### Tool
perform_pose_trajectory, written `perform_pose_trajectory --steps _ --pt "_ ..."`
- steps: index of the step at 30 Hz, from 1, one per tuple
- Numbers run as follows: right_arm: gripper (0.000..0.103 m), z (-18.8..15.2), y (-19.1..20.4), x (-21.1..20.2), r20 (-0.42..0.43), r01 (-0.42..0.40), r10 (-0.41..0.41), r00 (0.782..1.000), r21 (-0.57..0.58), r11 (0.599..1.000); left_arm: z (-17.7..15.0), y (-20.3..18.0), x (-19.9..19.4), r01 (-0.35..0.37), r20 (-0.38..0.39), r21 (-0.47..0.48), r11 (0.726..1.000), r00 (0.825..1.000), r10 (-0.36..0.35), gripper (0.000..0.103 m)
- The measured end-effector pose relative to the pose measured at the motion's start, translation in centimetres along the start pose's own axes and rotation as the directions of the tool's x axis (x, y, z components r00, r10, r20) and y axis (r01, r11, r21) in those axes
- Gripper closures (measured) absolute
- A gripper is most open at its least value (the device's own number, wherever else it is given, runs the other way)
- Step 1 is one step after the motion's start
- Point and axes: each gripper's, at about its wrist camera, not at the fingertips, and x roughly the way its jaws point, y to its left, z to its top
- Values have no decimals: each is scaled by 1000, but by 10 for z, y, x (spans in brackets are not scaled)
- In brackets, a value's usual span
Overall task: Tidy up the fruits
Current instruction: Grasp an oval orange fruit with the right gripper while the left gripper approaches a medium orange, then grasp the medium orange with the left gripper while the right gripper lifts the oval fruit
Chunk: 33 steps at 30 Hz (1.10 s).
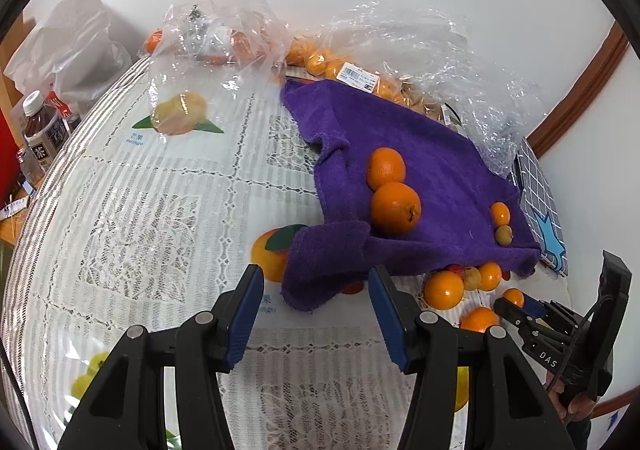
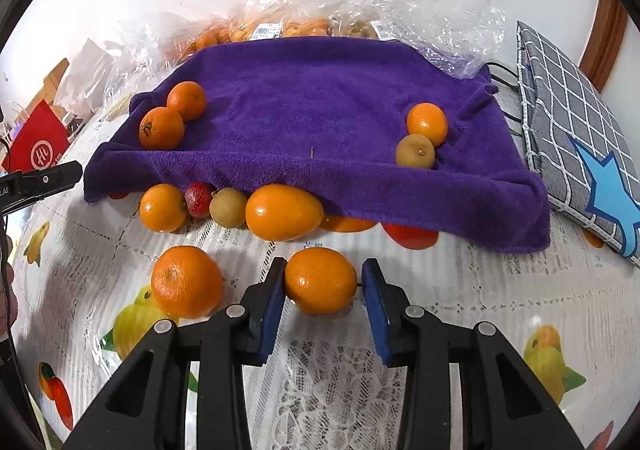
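Note:
A purple towel (image 2: 320,110) lies on the lace-covered table (image 2: 500,310). On it sit two oranges (image 2: 162,128) at the left, and a small orange (image 2: 427,123) with a brown longan (image 2: 415,151) at the right. Along its front edge lie an orange (image 2: 163,207), a red fruit (image 2: 199,199), a longan (image 2: 228,207) and an oval orange fruit (image 2: 284,212). My right gripper (image 2: 322,290) is open with a small orange (image 2: 320,280) between its pads; the left pad touches it. Another orange (image 2: 187,281) lies to its left. My left gripper (image 1: 316,314) is open and empty before the towel (image 1: 400,170).
Clear plastic bags with more fruit (image 1: 360,58) stand behind the towel. A grey checked cushion (image 2: 572,138) lies at the right. Bottles (image 1: 40,130) and a white bag (image 1: 72,42) stand off the far left edge, and a red bag (image 2: 36,146) shows at the left.

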Motion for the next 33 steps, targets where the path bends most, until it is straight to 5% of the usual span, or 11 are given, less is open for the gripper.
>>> perform_pose_trajectory --steps 17,33 --pt "65 -16 -51 -39 39 65 -69 997 95 993 -20 -59 28 128 -103 96 987 988 -118 51" --pt "65 -23 -69 -32 9 79 -81 997 138 987 -20 -84 53 162 -140 141 977 980 -142 51"
